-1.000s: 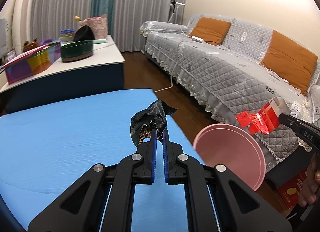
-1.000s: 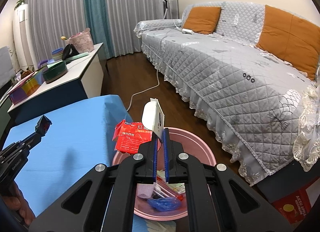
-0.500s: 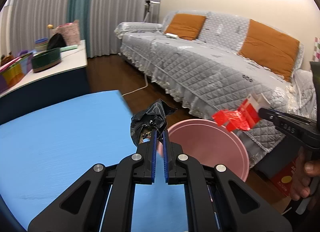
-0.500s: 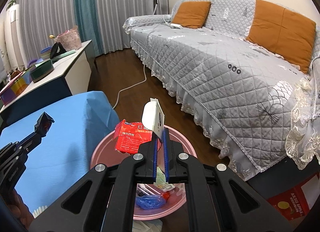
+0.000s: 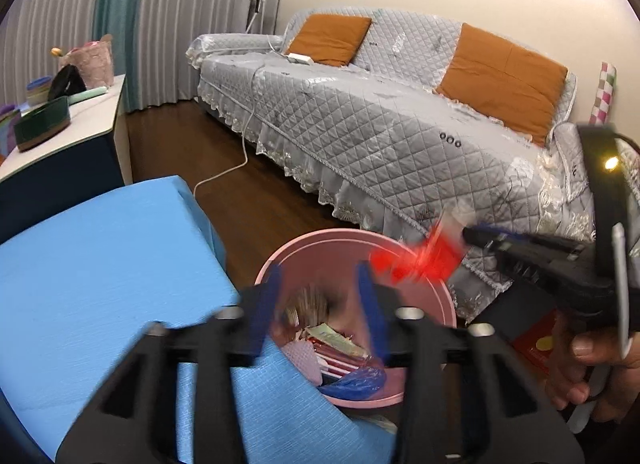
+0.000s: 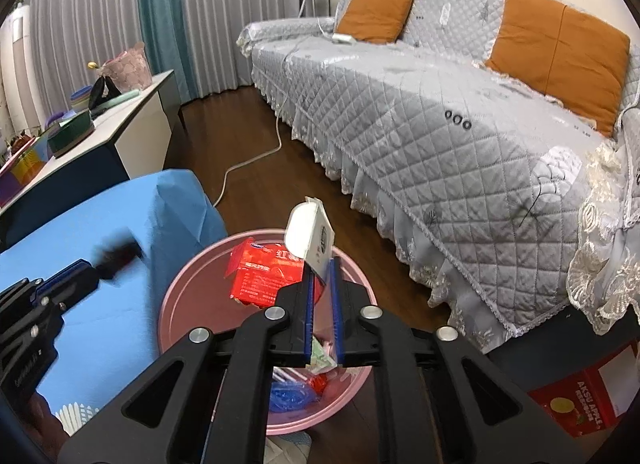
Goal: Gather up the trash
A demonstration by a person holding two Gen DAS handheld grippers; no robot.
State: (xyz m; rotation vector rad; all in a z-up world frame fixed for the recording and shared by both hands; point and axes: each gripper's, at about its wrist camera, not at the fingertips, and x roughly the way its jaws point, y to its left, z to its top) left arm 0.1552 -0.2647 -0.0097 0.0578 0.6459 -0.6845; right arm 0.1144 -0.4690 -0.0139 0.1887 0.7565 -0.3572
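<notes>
Trash already lies in the pink bin [image 6: 188, 296], which stands on the floor beside the blue-covered table [image 6: 120, 232]. Over the bin, the right gripper [image 6: 321, 264] has its jaws slightly parted around the corner of a red and white packet [image 6: 276, 264]; I cannot tell if it grips. The left gripper [image 5: 318, 284] hangs over the bin's table side, fingers spread wide, a blurred dark wrapper [image 5: 310, 302] between them, above the rubbish.
</notes>
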